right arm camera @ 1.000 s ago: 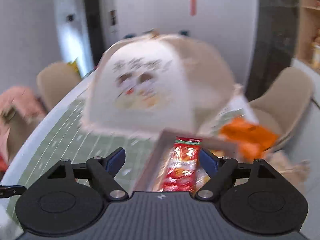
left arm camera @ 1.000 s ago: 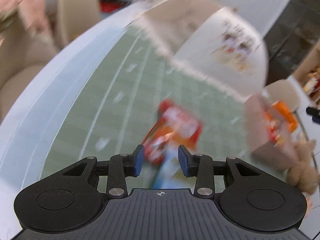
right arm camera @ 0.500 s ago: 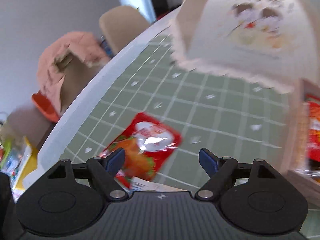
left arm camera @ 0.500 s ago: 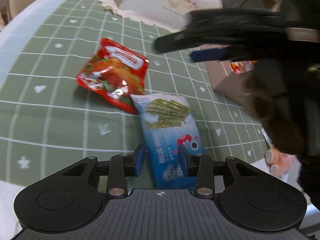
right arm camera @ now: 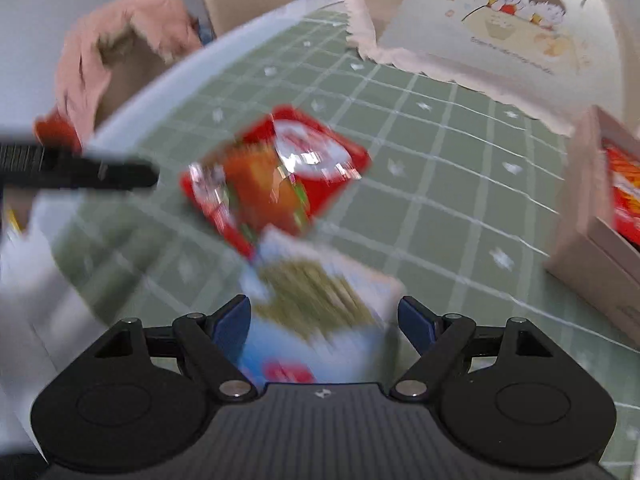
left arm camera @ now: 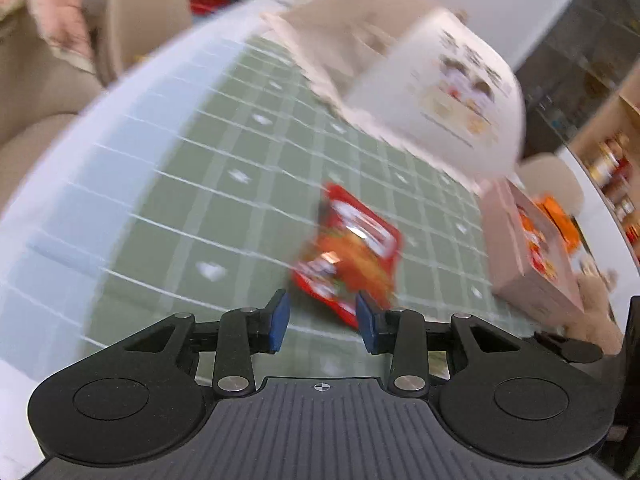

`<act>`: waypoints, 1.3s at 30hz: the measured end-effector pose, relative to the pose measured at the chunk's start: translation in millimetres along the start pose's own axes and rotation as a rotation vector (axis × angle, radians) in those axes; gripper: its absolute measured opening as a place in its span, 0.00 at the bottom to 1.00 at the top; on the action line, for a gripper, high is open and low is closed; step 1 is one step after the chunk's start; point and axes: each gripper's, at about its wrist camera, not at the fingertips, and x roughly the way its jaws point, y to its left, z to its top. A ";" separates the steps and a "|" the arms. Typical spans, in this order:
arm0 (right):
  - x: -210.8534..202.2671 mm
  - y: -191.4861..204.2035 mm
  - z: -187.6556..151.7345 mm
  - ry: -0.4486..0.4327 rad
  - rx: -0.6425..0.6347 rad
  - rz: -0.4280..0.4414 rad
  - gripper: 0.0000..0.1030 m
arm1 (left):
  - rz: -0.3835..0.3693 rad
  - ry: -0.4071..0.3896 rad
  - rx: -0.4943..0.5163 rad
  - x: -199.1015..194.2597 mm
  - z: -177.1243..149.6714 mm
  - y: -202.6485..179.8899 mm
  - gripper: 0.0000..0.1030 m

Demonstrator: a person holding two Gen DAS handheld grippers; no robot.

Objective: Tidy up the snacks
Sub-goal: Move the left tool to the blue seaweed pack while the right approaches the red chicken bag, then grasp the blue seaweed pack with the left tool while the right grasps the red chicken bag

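A red snack bag [left arm camera: 350, 256] lies on the green checked tablecloth [left arm camera: 224, 200]; it also shows in the right wrist view [right arm camera: 276, 178]. A blue-and-white snack bag [right arm camera: 320, 312] lies just below it, between the open fingers of my right gripper [right arm camera: 324, 320], which hovers over it. My left gripper [left arm camera: 323, 322] is open and empty, just short of the red bag's near corner. A pink cardboard box [left arm camera: 528, 256] holding red and orange snack packs stands to the right; it also shows in the right wrist view [right arm camera: 592, 216]. Both views are motion-blurred.
A cream mesh food cover [right arm camera: 500, 28] with a cartoon print stands at the back of the table. Beige chairs [left arm camera: 148, 12] and a pink cloth [right arm camera: 120, 52] stand beyond the table's white rim. A plush toy [left arm camera: 600, 312] sits by the box. The left gripper's body [right arm camera: 76, 170] crosses the left side.
My left gripper has pulled back and tilted up, off the blue bag, and now faces the red bag. My right gripper has swung down over the blue bag.
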 end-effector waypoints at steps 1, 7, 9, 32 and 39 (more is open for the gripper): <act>-4.5 -7.2 -4.5 0.001 0.024 -0.003 0.79 | -0.026 0.028 0.017 5.1 -1.5 -8.5 0.39; -38.9 -53.1 -39.4 -0.031 0.215 -0.062 0.79 | -0.067 0.152 0.205 27.9 -35.8 -69.1 0.39; -47.0 -65.4 -54.5 -0.038 0.263 -0.086 0.79 | -0.015 0.140 0.353 31.2 -49.9 -97.9 0.39; -26.3 -35.7 32.7 -0.182 0.329 0.099 0.79 | 0.169 0.118 0.498 13.7 -72.1 -89.5 0.42; 41.6 35.4 99.3 -0.205 0.165 0.027 0.79 | 0.151 0.061 0.308 -24.4 -59.7 -35.5 0.40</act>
